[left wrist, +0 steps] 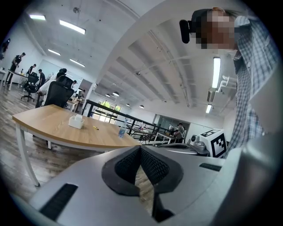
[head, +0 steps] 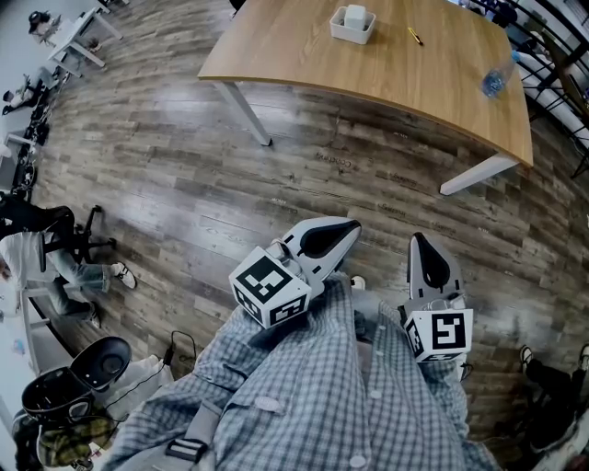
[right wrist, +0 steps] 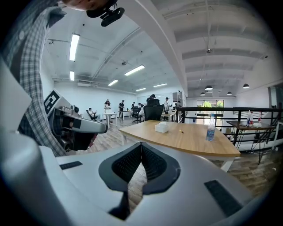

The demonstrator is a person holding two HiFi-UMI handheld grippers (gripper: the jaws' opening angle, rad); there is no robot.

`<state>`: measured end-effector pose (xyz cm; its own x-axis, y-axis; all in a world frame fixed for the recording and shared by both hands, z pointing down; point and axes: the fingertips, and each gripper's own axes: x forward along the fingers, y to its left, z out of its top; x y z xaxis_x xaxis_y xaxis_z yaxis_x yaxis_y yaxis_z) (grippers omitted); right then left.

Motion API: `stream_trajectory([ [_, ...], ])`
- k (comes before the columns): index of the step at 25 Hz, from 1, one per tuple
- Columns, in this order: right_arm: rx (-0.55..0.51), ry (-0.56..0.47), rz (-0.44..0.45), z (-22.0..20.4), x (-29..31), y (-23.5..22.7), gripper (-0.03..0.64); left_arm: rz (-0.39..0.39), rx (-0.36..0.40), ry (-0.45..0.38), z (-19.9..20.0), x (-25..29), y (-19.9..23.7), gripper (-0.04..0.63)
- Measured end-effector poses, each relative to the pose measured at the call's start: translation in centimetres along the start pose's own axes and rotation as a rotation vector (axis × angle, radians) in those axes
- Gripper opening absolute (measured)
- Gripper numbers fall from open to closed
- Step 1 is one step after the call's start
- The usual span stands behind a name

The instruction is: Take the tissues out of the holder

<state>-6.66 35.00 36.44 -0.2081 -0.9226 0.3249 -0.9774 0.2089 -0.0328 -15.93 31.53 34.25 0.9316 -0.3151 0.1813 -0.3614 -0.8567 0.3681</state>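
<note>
Left tongs (head: 342,232) and right tongs (head: 420,245) are closed and empty, held near the body, likely because the holder (head: 352,26) on the counter (head: 414,78) stands well apart.

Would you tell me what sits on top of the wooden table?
A white tissue holder, a yellow pen and a water bottle; the holder's inside is mostly hidden.

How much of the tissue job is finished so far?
Nothing looks done: tissues show in the holder on the distant table. Nothing is in hand: left gripper and right gripper are shut, empty, near the person's shirt. Left: walk over, pull the tissues out.
</note>
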Motion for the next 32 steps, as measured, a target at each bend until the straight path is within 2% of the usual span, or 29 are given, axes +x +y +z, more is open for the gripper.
stream_trajectory([
  [7, -0.003, -0.009, 0.020, -0.1, -0.7, -1.1, 0.011, 0.041, 0.007, -0.013, 0.2, 0.3, -0.5, 0.006],
  [12, -0.071, -0.019, 0.039, -0.4, -1.5, -1.6, 0.012, 0.079, 0.014, -0.034, 0.3, 0.5, -1.1, 0.006],
  [18, -0.081, -0.029, 0.049, -0.6, -2.4, -3.1, 0.012, 0.117, 0.022, -0.062, 0.4, 1.3, -1.5, 0.006],
  [24, -0.041, -0.055, 0.022, -0.6, -3.6, -5.1, 0.012, 0.130, 0.040, -0.077, 0.8, 2.1, -2.2, 0.006],
  [32, -0.036, -0.039, 0.013, -1.3, -4.0, -6.3, 0.011, 0.121, 0.040, -0.068, 0.8, 3.3, -2.8, 0.006],
])
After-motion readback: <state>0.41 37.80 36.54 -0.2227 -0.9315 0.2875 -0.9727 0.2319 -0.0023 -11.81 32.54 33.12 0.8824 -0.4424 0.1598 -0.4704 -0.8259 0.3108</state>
